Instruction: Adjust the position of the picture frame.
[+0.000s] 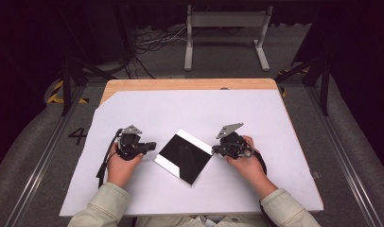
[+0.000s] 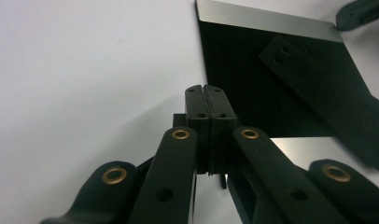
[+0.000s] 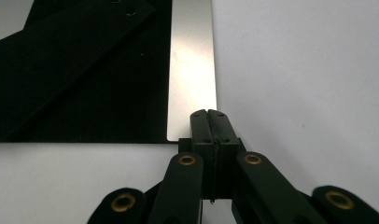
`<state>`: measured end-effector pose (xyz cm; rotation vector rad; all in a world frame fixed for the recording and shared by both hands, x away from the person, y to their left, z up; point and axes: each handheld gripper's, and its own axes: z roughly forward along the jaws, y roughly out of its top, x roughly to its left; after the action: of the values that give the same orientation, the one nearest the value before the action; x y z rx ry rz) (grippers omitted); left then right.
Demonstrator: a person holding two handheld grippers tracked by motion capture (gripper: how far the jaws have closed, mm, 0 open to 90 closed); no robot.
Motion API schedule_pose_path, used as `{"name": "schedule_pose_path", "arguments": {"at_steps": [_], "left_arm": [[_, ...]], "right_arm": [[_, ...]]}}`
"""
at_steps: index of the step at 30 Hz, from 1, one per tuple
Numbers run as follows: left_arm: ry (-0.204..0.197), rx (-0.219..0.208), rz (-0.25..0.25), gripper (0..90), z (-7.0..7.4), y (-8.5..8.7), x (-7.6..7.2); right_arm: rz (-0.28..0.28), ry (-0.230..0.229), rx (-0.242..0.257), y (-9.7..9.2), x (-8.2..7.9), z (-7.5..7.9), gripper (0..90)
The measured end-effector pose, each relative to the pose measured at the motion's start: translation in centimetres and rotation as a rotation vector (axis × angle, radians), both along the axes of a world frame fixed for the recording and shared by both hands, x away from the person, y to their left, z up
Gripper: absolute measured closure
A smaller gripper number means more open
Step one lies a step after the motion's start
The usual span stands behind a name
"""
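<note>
Nearest to me, the person's two forearms in pale khaki sleeves point(image 1: 102, 204) came in over the near edge of the white sheet point(image 1: 190, 111) that covered most of the table. The left hand point(image 1: 119, 165) held the left black two-jaw gripper point(image 1: 151, 146) at about eight o'clock on the sheet, its jaws pressed flat together with nothing between them and pointing toward three o'clock. In the left gripper view those closed tips point(image 2: 207, 100) stood just beside the plate's edge; I could not tell whether they touched it. The right hand point(image 1: 247, 163) held the right black two-jaw gripper point(image 1: 214, 149) at about four o'clock, its jaws likewise fully closed and empty, pointing toward nine o'clock. In the right gripper view its tips point(image 3: 209, 122) sat at the corner of the plate's silver strip; contact I could not judge.

Between the two grippers lay the flat square glossy black plate with silver strips along two opposite edges point(image 1: 184, 156), turned like a diamond, flat on the sheet just near of centre.

Farther off, a bare strip of light wooden tabletop point(image 1: 190, 84) showed at twelve o'clock. Beyond it, on the grey floor, stood a grey metal frame point(image 1: 225, 35) with loose cables point(image 1: 152, 40) at about eleven o'clock.
</note>
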<state>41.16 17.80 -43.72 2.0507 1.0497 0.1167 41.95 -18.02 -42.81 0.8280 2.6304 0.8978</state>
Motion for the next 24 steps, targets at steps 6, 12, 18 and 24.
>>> {"name": "schedule_pose_path", "arguments": {"at_steps": [6, 12, 18, 24], "left_arm": [[-0.015, 0.007, 0.016, 90.0, 0.2, 0.9, -0.6], [-0.025, -0.009, 0.038, 90.0, 0.4, 1.6, -0.6], [-0.035, -0.013, 0.055, 90.0, 0.4, 2.2, -0.4], [-0.036, -0.002, 0.053, 90.0, 0.4, 2.0, -0.4]], "right_arm": [[-0.006, -0.015, 0.004, 1.3, 1.0, -0.1, 90.0], [-0.003, -0.009, 0.041, 1.4, 0.9, 0.0, 90.0], [0.133, -0.009, 0.103, 2.8, -2.2, 1.9, 90.0], [0.242, 0.010, 0.110, 4.5, -4.4, 1.8, 90.0]]}}
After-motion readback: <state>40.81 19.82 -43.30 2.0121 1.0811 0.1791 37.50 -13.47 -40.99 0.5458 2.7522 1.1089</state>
